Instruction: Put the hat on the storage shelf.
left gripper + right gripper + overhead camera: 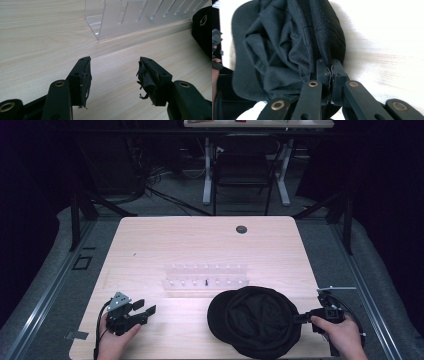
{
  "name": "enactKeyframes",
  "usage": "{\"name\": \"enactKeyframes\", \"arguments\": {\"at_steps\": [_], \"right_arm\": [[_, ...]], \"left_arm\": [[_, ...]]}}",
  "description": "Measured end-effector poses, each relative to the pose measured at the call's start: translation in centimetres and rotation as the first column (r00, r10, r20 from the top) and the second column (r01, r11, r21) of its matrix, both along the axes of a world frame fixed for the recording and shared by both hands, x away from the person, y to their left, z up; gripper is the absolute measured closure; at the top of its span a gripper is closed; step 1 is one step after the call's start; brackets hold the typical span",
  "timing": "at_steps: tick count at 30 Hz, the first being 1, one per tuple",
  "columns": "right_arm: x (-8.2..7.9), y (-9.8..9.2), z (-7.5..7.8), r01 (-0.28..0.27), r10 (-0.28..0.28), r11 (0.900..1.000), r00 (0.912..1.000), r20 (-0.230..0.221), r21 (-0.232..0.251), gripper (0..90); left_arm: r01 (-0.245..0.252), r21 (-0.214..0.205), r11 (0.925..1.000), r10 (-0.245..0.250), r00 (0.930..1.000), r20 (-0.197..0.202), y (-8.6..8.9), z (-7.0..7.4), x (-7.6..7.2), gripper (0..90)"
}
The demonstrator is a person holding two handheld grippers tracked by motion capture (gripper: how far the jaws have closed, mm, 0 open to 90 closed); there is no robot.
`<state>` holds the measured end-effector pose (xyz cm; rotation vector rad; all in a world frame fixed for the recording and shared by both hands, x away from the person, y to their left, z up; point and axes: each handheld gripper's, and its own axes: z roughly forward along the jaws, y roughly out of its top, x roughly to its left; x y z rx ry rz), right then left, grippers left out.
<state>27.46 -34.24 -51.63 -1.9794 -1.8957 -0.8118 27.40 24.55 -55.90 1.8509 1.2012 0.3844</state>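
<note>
A black cap (257,320) lies upside down on the pale wooden table (200,240), near its front edge at the right. My right gripper (300,318) is shut on the cap's right rim; in the right gripper view the jaws (330,66) pinch the cap's fabric edge (322,30) between them. At the front left my left gripper (144,308) rests low over the table, open, with nothing between its fingers (113,75). Its worn pads (147,77) show frayed black tape.
A clear acrylic rack (206,275) with several slots stands at the table's middle, just behind the cap; its corner (105,22) lies ahead of the left gripper. A round grommet (241,229) sits at the table's back. A chair (242,170) stands beyond.
</note>
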Motion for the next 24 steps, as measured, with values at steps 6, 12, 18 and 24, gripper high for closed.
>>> {"name": "enactKeyframes", "arguments": {"at_steps": [6, 12, 18, 24], "right_arm": [[-0.3, -0.1, 1.1, 0.012, -0.015, 0.9923, 0.9997, 0.018, 0.124, 87.6], [-0.4, -0.2, 1.9, 0.005, -0.010, 0.9859, 0.9995, 0.029, 0.167, 87.7], [-0.4, 0.0, 2.6, -0.002, -0.007, 0.9746, 0.9992, 0.039, 0.224, 87.7], [-0.4, 0.6, 3.1, 0.042, -0.059, 0.9484, 0.9973, 0.044, 0.314, 87.7]], "left_arm": [[0.002, 0.001, 1.0000, -0.002, 1.0000, -0.001, 0.0, 0.0, 0.0, 44.0], [0.003, 0.001, 1.0000, -0.003, 1.0000, -0.002, 0.0, 0.0, 0.0, 43.9], [0.000, 0.001, 1.0000, 0.000, 1.0000, 0.001, -0.1, -0.1, 0.0, 43.9], [0.000, 0.000, 1.0000, 0.000, 1.0000, 0.001, -0.1, -0.1, 0.0, 43.9]]}}
